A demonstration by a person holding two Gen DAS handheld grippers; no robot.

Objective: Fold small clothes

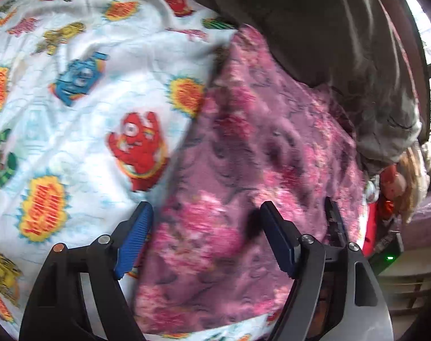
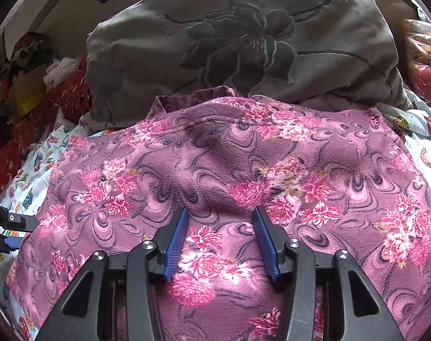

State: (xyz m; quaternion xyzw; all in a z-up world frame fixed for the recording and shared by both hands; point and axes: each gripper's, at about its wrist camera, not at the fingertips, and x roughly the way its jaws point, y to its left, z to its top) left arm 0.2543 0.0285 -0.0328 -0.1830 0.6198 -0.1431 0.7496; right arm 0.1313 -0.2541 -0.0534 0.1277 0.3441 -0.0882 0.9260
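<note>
Pink fleece garment [image 2: 221, 170], flowered, lies spread flat on the cartoon-print sheet [image 1: 81, 108] of a bed. Its far edge sits against a grey pillow [image 2: 238, 42]; the sheet shows past both of the garment's side edges.

Step in hand, as judged: garment laid out, no fold visibly made yet. Both tools are positioning for a first grasp.

Left gripper [image 1: 205, 238]: jaws spread wide, holding nothing. It sits over the garment's left edge, with one blue pad [image 1: 134, 244] above the sheet just outside that edge and the other above the fleece. Contact with the cloth cannot be told; this view is motion-blurred. In the right wrist view the same tool shows at the garment's left edge, low in the frame.

Right gripper [image 2: 219, 241]: jaws spread, moderately, holding nothing. It points along the middle of the garment toward the pillow, fleece between and below the pads [image 2: 177, 244]. Touching or just above: cannot tell.

Next move, as judged: each tool needs to close on an edge or corner, the left one on the side hem it straddles, then carry that edge across toward the garment's middle. Fleece is thick and soft, so a shallow pinch may catch the sheet too.

Red cloth [image 2: 64, 96] lies heaped left of the pillow.
</note>
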